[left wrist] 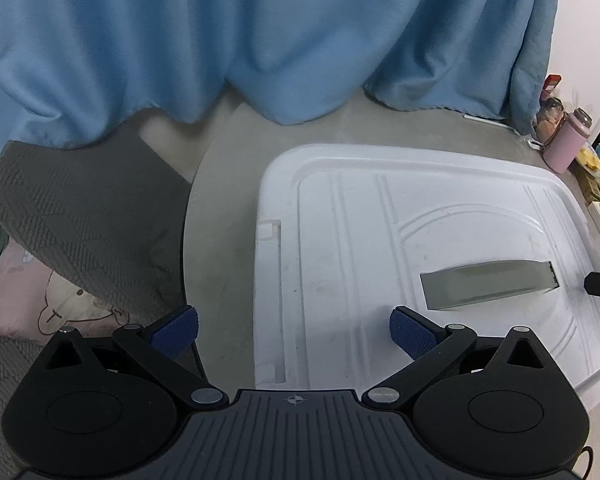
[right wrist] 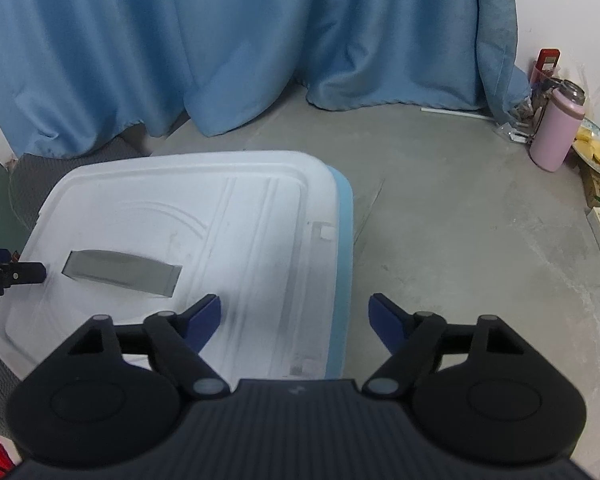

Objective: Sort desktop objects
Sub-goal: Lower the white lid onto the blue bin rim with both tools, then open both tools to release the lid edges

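I have both tongs spread wide and empty over the white ribbed plastic bin lid [left wrist: 380,240]. My left tongs [left wrist: 294,330] hang above the lid's left edge, one finger out over the grey concrete floor [left wrist: 220,208]. My right tongs [right wrist: 294,318] straddle the lid's right edge. The flat grey rectangular box [left wrist: 488,284] lies on its side on top of the lid, between the two tongs, touching neither. A pink flask [right wrist: 554,132] stands well right of the lid, by the blue curtain [right wrist: 240,40].
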